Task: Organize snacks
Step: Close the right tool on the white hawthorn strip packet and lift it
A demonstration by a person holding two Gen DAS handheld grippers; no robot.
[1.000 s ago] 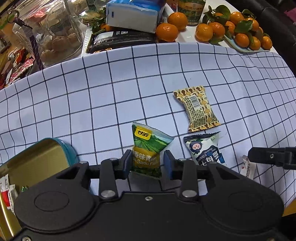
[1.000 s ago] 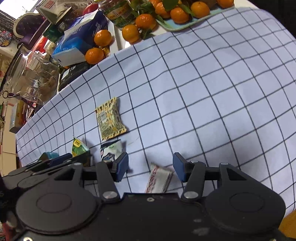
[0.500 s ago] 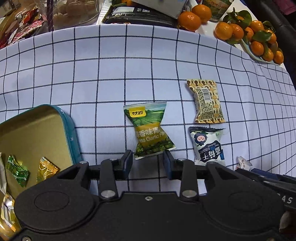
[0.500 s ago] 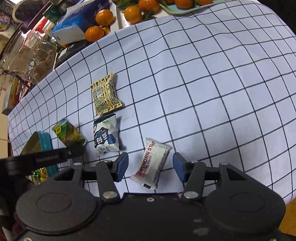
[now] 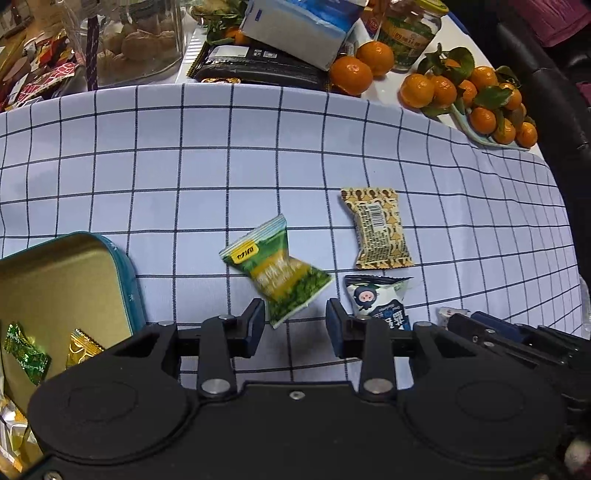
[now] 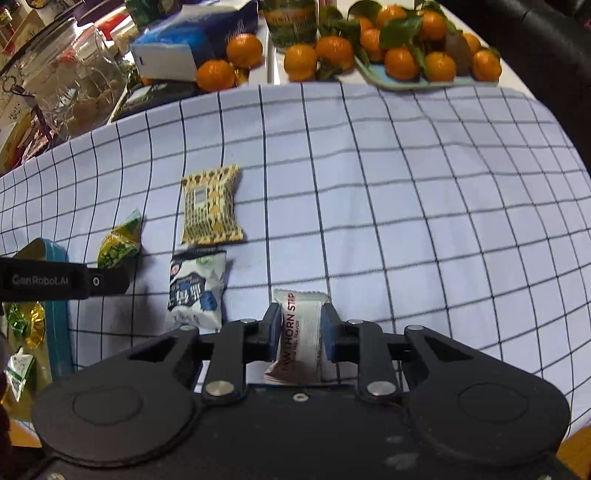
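My right gripper [image 6: 301, 328] is closing, its pads pressing both sides of a white hawthorn strip packet [image 6: 301, 306] on the checked cloth. My left gripper [image 5: 295, 325] is opening slightly. The lower corner of a green pea packet [image 5: 277, 273] lies between its fingertips, untouched. A yellow-brown patterned packet [image 5: 378, 232] and a white-and-blue packet [image 5: 376, 299] lie to the right of the green one. At the left stands an open teal tin [image 5: 125, 266] with a gold inside, holding a green candy [image 5: 26, 358] and a gold candy [image 5: 83, 350].
Along the far edge of the cloth sit a plate of mandarins with leaves [image 5: 476, 96], loose mandarins [image 5: 351, 74], a blue tissue pack [image 5: 295, 26], a dark flat packet [image 5: 258, 70] and a glass jar [image 5: 136, 40]. The cloth's right edge drops off.
The right gripper has shut on the hawthorn strip packet, which lay loose between its open jaws before. Both views have rolled, and the green packet now lies skewed in front of the left gripper.
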